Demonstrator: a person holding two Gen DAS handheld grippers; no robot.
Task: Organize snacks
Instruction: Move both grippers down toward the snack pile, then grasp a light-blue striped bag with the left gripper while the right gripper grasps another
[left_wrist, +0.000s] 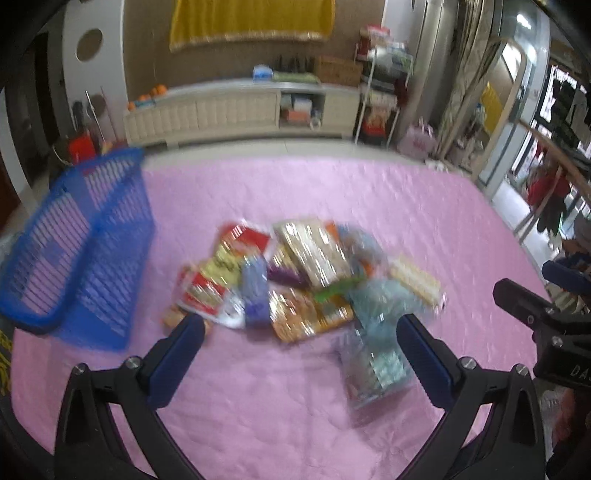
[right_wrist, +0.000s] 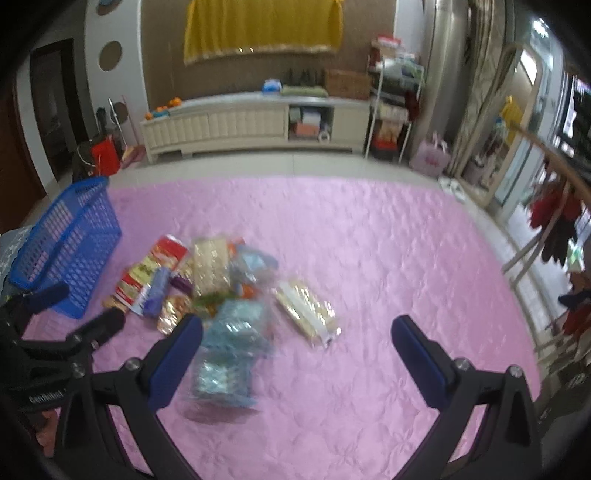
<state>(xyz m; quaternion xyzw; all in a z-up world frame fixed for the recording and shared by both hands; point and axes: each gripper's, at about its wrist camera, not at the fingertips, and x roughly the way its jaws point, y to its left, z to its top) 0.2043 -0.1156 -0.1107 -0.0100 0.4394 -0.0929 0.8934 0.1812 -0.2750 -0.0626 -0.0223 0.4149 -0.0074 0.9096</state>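
I see a pink quilted bed cover (right_wrist: 351, 240) spread wide beneath everything; on its left edge sits a blue slatted basket (right_wrist: 70, 243), apart from the rest. Near the middle lies a loose heap of snack packets (left_wrist: 295, 273), overlapping one another; a pale cracker pack (right_wrist: 306, 310) rests just right of the heap, and a clear bag of blue-wrapped sweets (right_wrist: 225, 365) lies at its near side; blur hides the labels.

Pink quilt (left_wrist: 295, 406), cream cabinet (left_wrist: 236, 110), yellow cloth (left_wrist: 251, 18).
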